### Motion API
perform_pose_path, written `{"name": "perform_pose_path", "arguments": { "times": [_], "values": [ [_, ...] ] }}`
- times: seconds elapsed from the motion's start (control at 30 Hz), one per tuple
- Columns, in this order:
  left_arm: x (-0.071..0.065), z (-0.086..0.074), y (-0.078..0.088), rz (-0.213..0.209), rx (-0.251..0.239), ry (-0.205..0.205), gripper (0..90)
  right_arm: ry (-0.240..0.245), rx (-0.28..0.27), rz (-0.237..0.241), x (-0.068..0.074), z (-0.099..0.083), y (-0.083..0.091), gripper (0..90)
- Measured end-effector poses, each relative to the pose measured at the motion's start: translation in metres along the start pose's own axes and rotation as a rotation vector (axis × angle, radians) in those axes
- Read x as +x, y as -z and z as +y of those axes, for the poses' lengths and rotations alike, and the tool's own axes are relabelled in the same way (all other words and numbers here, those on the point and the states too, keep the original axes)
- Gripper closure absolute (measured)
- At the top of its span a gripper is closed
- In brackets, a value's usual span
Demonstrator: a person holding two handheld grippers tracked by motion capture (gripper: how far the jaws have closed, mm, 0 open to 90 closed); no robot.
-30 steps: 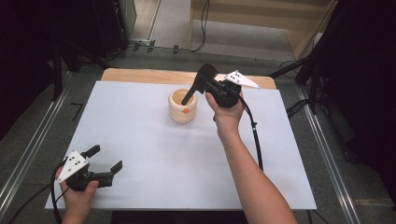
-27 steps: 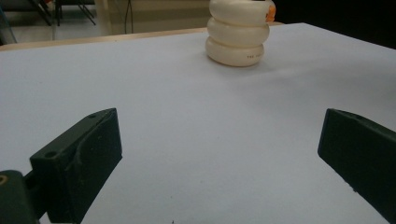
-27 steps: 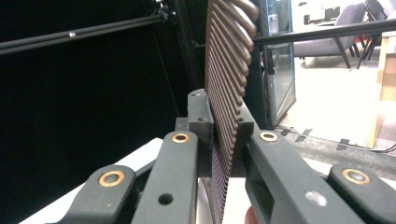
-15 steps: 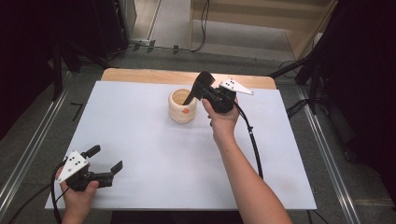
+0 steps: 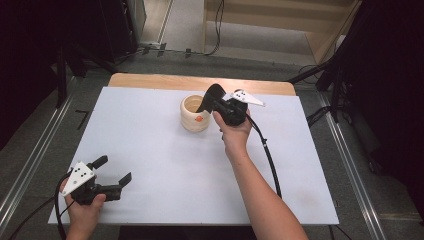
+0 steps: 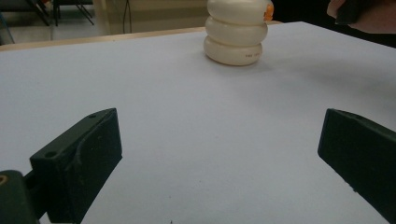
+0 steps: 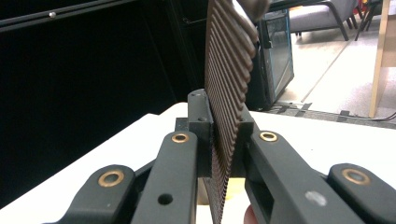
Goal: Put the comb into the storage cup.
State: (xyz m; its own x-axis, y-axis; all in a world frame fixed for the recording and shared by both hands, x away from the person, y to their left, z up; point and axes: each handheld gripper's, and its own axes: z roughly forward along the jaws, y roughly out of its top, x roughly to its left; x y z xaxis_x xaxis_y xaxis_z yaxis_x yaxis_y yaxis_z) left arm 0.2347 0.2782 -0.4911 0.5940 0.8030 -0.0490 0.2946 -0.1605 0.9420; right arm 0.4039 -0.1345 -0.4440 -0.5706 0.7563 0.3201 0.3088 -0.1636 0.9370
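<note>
A cream ribbed cup [image 5: 194, 119] with an orange mark stands at the back middle of the white tabletop [image 5: 165, 160]. My right gripper [image 5: 216, 103] is just right of the cup, shut on a dark brown ribbed flat piece [image 5: 207, 98]. The piece's lower end hangs over the cup's right rim; I cannot tell if it touches. In the right gripper view the ribbed piece [image 7: 231, 60] stands upright, clamped in my right gripper [image 7: 222, 128]. My left gripper [image 5: 115, 169] rests at the front left, open with nothing in it. Through the open left gripper [image 6: 219, 144], the cup [image 6: 236, 32] shows far off.
A strip of bare wooden tabletop [image 5: 150, 80] runs behind the white sheet. The right gripper's cable [image 5: 267, 155] trails back along the person's forearm. Metal rails [image 5: 30, 165] flank the table, and dark furniture stands beyond. The person's right hand [image 6: 359, 16] shows beside the cup.
The right hand has sunk with the ribbed piece, bringing its lower end down to the cup's rim. The left gripper has stayed where it was.
</note>
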Motion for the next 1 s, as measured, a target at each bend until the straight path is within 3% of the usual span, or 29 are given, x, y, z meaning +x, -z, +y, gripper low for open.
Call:
{"name": "perform_pose_path", "arguments": {
  "times": [0.3, 0.4, 0.57, 0.77, 0.93, 1.0],
  "values": [
    [0.0, 0.0, 0.0, 0.0, -0.001, 0.002, 0.0, 0.003, 0.011, -0.014, -0.001, -0.007, -0.003, 80.6],
    [0.0, 0.0, 0.0, 0.0, -0.001, 0.002, 0.0, 0.022, 0.02, -0.057, 0.0, -0.004, -0.001, 62.2],
    [0.0, 0.0, 0.0, 0.001, -0.002, 0.003, 0.0, 0.047, 0.034, -0.046, 0.0, 0.001, 0.006, 45.5],
    [0.0, 0.0, -0.001, 0.003, 0.001, -0.003, 0.0, 0.067, 0.103, -0.062, 0.002, 0.005, 0.015, 13.1],
    [0.0, 0.0, -0.001, 0.004, 0.002, -0.004, 0.0, 0.116, 0.101, -0.038, 0.002, 0.005, 0.026, 0.0],
    [-0.001, 0.0, -0.001, 0.001, 0.001, -0.005, 0.0, 0.126, 0.098, -0.035, 0.002, 0.005, 0.03, 0.0]
  ]
}}
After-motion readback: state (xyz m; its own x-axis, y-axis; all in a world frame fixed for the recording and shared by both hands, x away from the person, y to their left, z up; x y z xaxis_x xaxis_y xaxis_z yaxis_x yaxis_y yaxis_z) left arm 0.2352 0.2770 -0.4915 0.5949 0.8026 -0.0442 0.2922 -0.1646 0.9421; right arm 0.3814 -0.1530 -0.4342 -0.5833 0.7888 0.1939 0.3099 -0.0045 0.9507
